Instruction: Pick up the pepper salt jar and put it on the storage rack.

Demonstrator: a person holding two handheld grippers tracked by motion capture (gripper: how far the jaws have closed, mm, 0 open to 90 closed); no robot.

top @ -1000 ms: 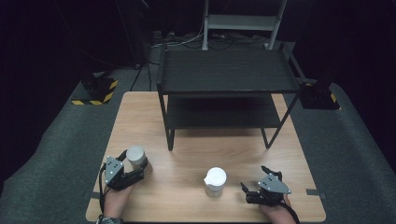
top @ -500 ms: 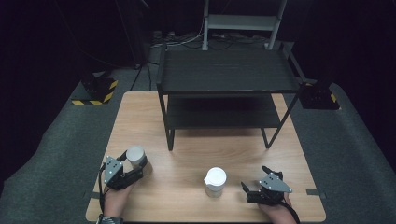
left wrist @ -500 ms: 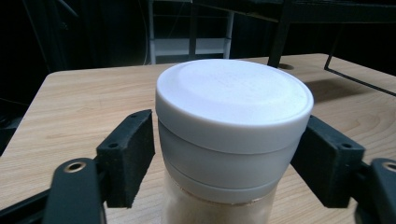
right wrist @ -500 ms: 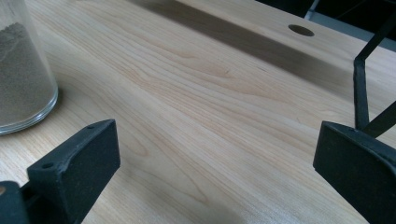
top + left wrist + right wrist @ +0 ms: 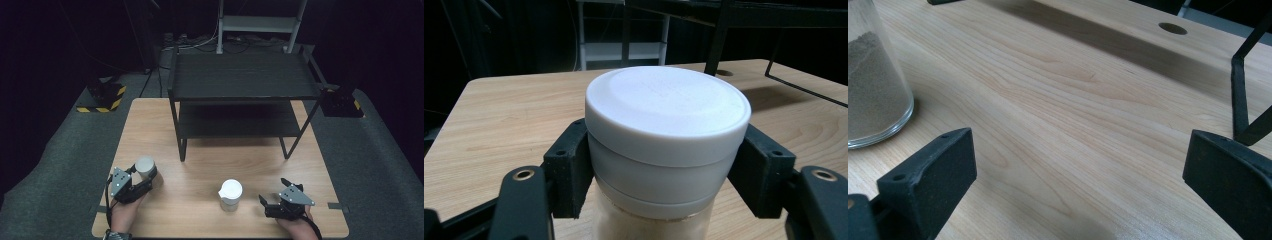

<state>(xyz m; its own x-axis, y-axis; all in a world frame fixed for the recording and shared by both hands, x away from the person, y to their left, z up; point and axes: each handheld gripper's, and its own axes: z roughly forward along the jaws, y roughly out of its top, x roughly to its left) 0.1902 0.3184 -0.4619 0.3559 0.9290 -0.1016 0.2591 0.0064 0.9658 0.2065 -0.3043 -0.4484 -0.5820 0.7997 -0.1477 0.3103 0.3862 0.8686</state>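
Gripping the white-lidded jar [image 5: 659, 150] just under its lid, the left gripper [image 5: 131, 182] sits at the lower left of the high view; its jaws have just been closing and now press the jar's neck on both sides. The jar looks like glass with pale powder inside: stiff, smooth, probably breakable, best held at the lid band. At lower right the right gripper [image 5: 274, 205] rests wide open, holding nothing, near a second jar [image 5: 230, 194] at lower centre. Beyond stands the black shelf rack [image 5: 240, 85].
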